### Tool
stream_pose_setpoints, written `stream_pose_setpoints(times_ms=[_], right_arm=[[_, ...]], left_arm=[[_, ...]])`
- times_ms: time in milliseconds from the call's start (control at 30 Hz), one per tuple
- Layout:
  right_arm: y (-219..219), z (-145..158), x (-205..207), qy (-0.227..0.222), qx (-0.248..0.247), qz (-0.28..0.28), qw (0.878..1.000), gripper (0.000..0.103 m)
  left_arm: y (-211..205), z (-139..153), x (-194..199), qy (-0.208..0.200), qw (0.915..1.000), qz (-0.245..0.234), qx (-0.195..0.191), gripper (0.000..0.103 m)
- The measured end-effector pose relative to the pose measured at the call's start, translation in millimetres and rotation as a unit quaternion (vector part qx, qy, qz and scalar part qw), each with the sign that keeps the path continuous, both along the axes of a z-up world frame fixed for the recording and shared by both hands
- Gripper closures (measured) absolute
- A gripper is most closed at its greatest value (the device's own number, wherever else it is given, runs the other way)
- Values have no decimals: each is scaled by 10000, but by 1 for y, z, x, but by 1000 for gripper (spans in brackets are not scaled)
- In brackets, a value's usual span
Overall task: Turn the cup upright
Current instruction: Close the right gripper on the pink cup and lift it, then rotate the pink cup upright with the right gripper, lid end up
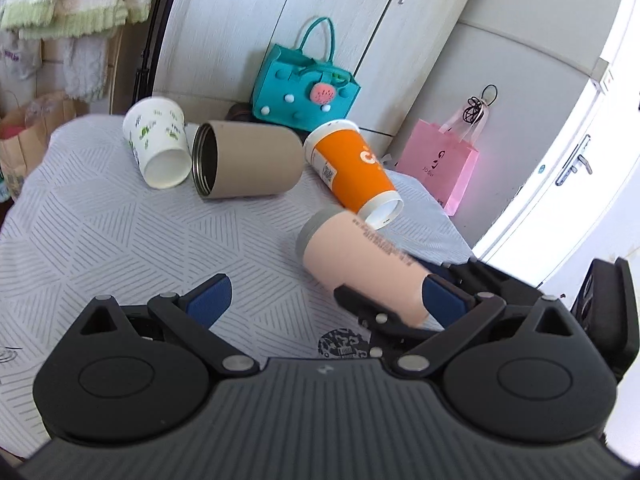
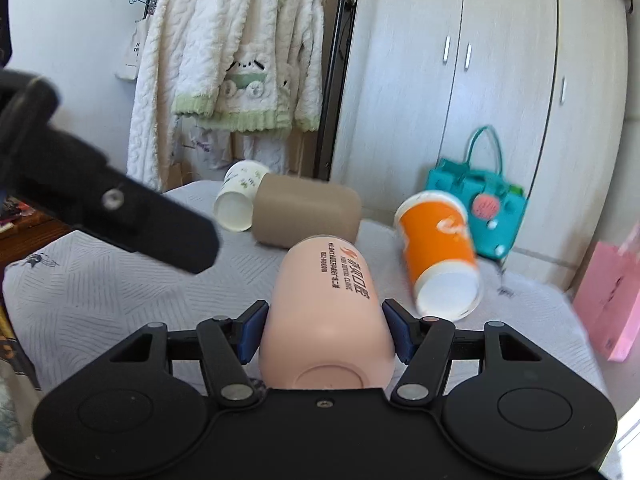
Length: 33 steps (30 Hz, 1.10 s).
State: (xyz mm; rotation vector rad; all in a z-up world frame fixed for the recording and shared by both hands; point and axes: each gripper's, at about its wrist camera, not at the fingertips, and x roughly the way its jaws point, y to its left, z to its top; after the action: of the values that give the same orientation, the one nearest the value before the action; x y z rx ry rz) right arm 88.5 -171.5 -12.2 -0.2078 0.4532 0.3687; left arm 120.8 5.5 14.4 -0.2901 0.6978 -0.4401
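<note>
Right wrist: right gripper (image 2: 324, 330) clamps pink cup (image 2: 326, 312) | left wrist: left gripper (image 1: 320, 300) spread, cup's grey rim.

On the cloth-covered table (image 2: 100, 300), four cups lie on their sides. At the far edge the paper cup (image 2: 239, 200) lies leftmost, touching the tumbler (image 2: 308, 216) just to its right. Further right, apart from the tumbler, lies the takeaway cup (image 2: 440, 248). Nearest the camera, between tumbler and takeaway cup, the insulated cup (image 2: 324, 312) sits between the right gripper (image 2: 325, 332) fingers. The left gripper (image 1: 320, 300) hangs to its left. Behind the table, the felt handbag (image 2: 480, 200) leans against the wardrobe (image 2: 500, 80); the gift bag (image 2: 608, 300) stands rightmost.
</note>
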Motion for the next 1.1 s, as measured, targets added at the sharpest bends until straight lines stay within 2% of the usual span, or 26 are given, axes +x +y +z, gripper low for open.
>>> stream_pose_setpoints(times_ms=[100, 233, 367, 400, 433, 467, 500, 700, 800, 867, 967, 1033, 1100], right_arm=[[-1, -5, 5, 206, 72, -92, 9997, 36], [-2, -7, 6, 337, 17, -119, 9994, 36], [-5, -1, 10, 620, -51, 65, 9980, 35], [-7, 2, 13, 761, -53, 128, 9970, 33], [-10, 5, 17, 927, -15, 160, 9956, 22], [-14, 8, 21, 1095, 55, 237, 9937, 17], [-19, 12, 25, 1256, 162, 358, 9913, 12], [-37, 18, 51, 2175, 484, 867, 9710, 11], [-40, 17, 67, 2591, 642, 1044, 9580, 11], [-40, 15, 77, 2904, 672, 1433, 9437, 11], [-41, 15, 87, 2986, 794, 1556, 9383, 11], [-43, 15, 92, 3013, 946, 1620, 9349, 11], [-43, 14, 94, 3068, 1018, 1749, 9300, 14]], left_arm=[[0, -11, 11, 196, 9997, -29, -149, 0], [-7, -23, 24, 285, 9995, -59, -96, 0], [-8, -35, 42, 609, 9963, -284, -534, 0], [-9, -37, 46, 708, 9947, -347, -653, 1], [-11, -39, 49, 786, 9935, -388, -727, 1], [-12, -41, 53, 852, 9924, -420, -786, 2], [-13, -42, 55, 916, 9913, -444, -835, 2], [-20, -51, 66, 1284, 9848, -559, -1031, 3], [-23, -57, 70, 1491, 9801, -604, -1161, 3], [-24, -58, 71, 1460, 9798, -601, -1228, 6], [-25, -55, 73, 1354, 9832, -605, -1067, 11], [-26, -55, 74, 1365, 9826, -684, -1062, 14], [-25, -58, 75, 1421, 9805, -654, -1187, 26]])
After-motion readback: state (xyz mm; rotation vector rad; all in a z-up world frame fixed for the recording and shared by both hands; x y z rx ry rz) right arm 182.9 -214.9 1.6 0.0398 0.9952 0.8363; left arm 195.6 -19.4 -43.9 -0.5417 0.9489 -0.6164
